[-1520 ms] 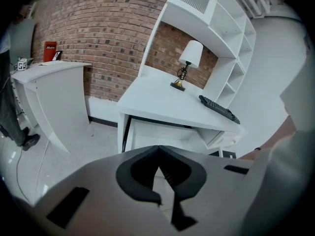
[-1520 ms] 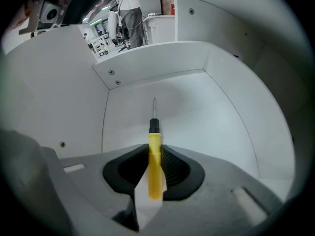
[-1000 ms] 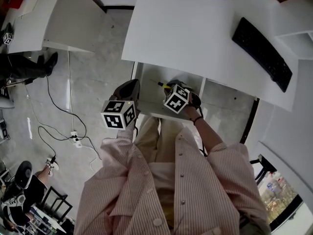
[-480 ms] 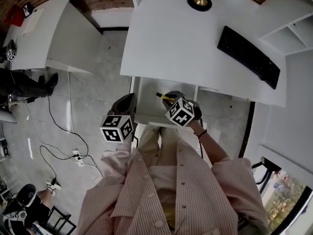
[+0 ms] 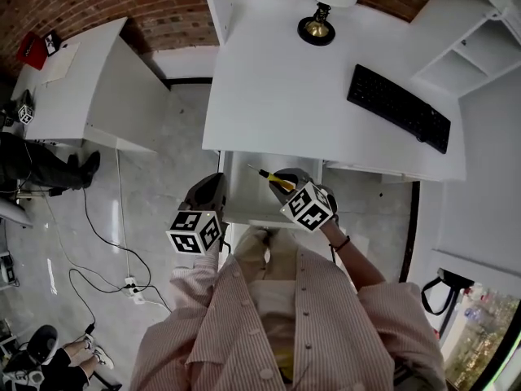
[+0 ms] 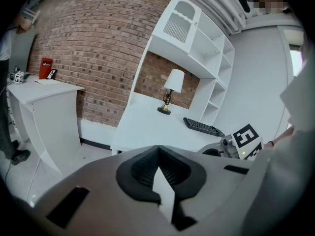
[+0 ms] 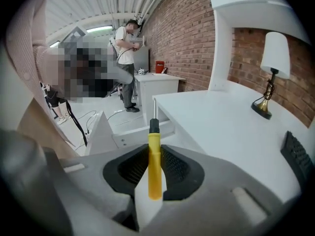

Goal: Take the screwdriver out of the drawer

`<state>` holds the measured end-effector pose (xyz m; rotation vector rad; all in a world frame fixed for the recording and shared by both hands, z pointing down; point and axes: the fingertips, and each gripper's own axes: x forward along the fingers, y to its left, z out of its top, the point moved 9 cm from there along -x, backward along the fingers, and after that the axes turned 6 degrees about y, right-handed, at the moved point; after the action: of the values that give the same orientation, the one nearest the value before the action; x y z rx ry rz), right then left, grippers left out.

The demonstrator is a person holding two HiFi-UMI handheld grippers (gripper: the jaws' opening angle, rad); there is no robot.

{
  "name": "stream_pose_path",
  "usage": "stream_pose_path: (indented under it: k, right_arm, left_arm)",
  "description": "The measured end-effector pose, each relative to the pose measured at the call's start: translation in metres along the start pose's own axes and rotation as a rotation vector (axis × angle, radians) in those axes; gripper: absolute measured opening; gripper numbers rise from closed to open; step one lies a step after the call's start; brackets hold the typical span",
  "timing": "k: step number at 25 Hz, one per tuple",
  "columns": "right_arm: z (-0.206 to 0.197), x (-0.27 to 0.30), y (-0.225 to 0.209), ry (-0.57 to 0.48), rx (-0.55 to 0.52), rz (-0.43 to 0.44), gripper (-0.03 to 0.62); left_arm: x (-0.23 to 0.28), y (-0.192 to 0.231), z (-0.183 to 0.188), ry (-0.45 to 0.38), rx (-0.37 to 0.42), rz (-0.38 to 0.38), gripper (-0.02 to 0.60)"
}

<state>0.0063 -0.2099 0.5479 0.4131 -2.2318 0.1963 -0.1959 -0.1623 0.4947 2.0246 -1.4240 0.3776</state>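
Note:
The screwdriver [image 7: 154,166] has a yellow handle, a black collar and a thin metal shaft that points away from me. My right gripper [image 7: 154,154] is shut on its handle. In the head view the screwdriver [image 5: 272,178] sticks out of the right gripper [image 5: 282,181] over the open white drawer [image 5: 242,177], below the desk's front edge. My left gripper [image 5: 214,181] hangs beside the drawer's left side, and in the left gripper view the left gripper [image 6: 158,149] has its pads together with nothing between them.
Above the drawer is the white desk [image 5: 293,88], with a black keyboard [image 5: 397,107] at the right and a lamp [image 5: 319,6] at the back. A second white desk [image 5: 89,88] stands to the left. Cables [image 5: 106,226] lie on the floor, where a person [image 5: 41,165] stands.
Both grippers have risen, the right one more, lifting the screwdriver from the drawer. The head view has tilted up and takes in more of the desk and the lamp.

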Motion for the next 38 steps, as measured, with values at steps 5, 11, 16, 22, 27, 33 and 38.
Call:
stream_pose_path:
  k: [5,11,16,22,27,33,38]
  right_arm:
    - [0.011,-0.02,0.001,-0.092,0.085,-0.018,0.08]
    - [0.021,-0.043,-0.002,-0.205,0.169,-0.056,0.08]
    - [0.031,-0.064,-0.01,-0.295,0.221,-0.09,0.08]
    - [0.04,-0.086,-0.017,-0.396,0.296,-0.132,0.08]
    - [0.046,-0.104,-0.023,-0.488,0.351,-0.168,0.08]
    - [0.051,-0.126,-0.032,-0.592,0.41,-0.221,0.08]
    - [0.051,-0.145,-0.036,-0.66,0.448,-0.271,0.08]
  left_arm:
    - [-0.009,-0.003,0.013,-0.042,0.025,-0.006,-0.002]
    - [-0.02,-0.006,0.027,-0.095,0.063,0.003,-0.002]
    - [-0.027,-0.01,0.041,-0.153,0.084,0.003,-0.002]
    - [-0.035,-0.017,0.058,-0.208,0.119,-0.005,-0.002]
    - [-0.044,-0.024,0.069,-0.257,0.162,-0.004,-0.002]
    - [-0.05,-0.029,0.081,-0.299,0.185,-0.007,-0.002]
    - [-0.055,-0.034,0.091,-0.333,0.2,-0.008,-0.002]
